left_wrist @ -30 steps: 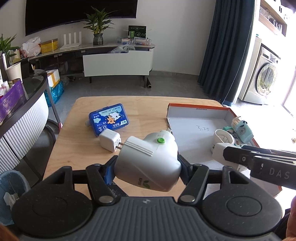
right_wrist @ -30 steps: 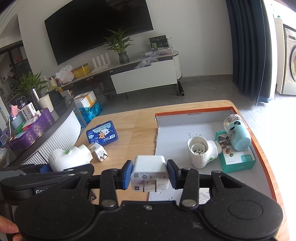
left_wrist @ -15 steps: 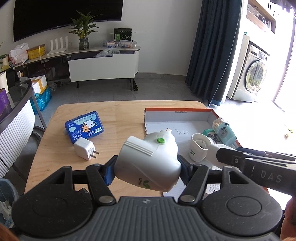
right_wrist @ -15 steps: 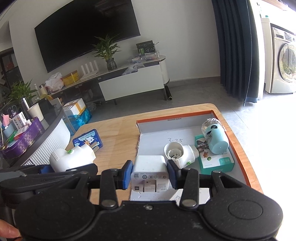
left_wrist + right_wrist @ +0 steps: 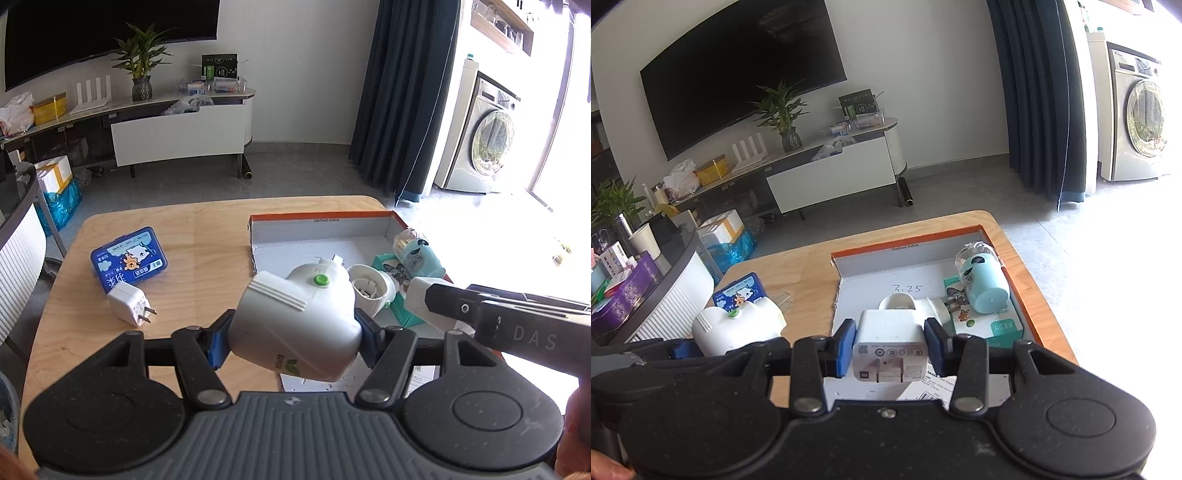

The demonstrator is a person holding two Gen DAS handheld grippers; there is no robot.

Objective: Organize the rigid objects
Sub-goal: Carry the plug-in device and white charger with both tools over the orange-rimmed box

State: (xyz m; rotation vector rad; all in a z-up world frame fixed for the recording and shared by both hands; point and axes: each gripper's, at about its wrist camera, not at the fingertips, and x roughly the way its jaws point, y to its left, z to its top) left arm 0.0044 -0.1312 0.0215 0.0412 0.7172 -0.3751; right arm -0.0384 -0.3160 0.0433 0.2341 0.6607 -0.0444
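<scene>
I have both grippers tilted down over the near edge of the orange-rimmed box (image 5: 908, 236). My left gripper (image 5: 293, 338) clamps the white plug-in device (image 5: 295, 321) between its pads, above the box's left side. My right gripper (image 5: 889, 349) pinches a white charger (image 5: 889, 347) squarely between its blue pads.

White plug-in device (image 5: 295, 325) with green button (image 5: 320, 280), blue cartoon-printed tin (image 5: 129, 259), orange-rimmed box (image 5: 321, 216), pale-blue bottle (image 5: 984, 286).

Two chargers (image 5: 127, 302) (image 5: 890, 345), two white plug-in devices (image 5: 295, 325) (image 5: 369, 290), two boxes (image 5: 129, 258) (image 5: 988, 325).
</scene>
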